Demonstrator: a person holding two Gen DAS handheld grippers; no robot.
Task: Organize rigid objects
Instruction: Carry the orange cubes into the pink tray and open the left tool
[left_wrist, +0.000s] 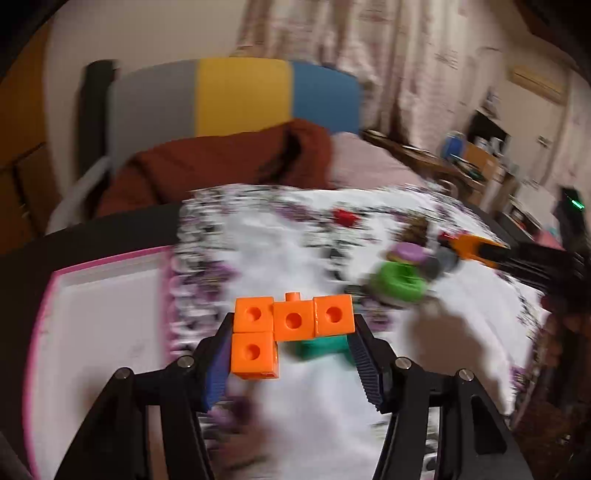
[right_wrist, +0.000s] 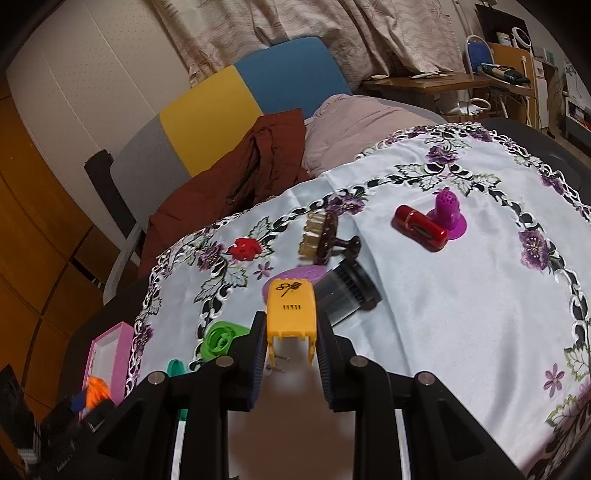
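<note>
The orange blocks (left_wrist: 291, 332) are held tight across the left gripper (left_wrist: 291, 354). The pink tray (left_wrist: 103, 302) is seen at nine o'clock, nearest this hand. A yellow clip (right_wrist: 291, 314) is squeezed in the right gripper (right_wrist: 291, 354).

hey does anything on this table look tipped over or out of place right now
Yes. The red cylinder lies on its side against the purple cone, and the dark brush also lies tipped over mid-cloth. Loose pieces scatter the tablecloth, while the pink tray sits at its edge.
</note>
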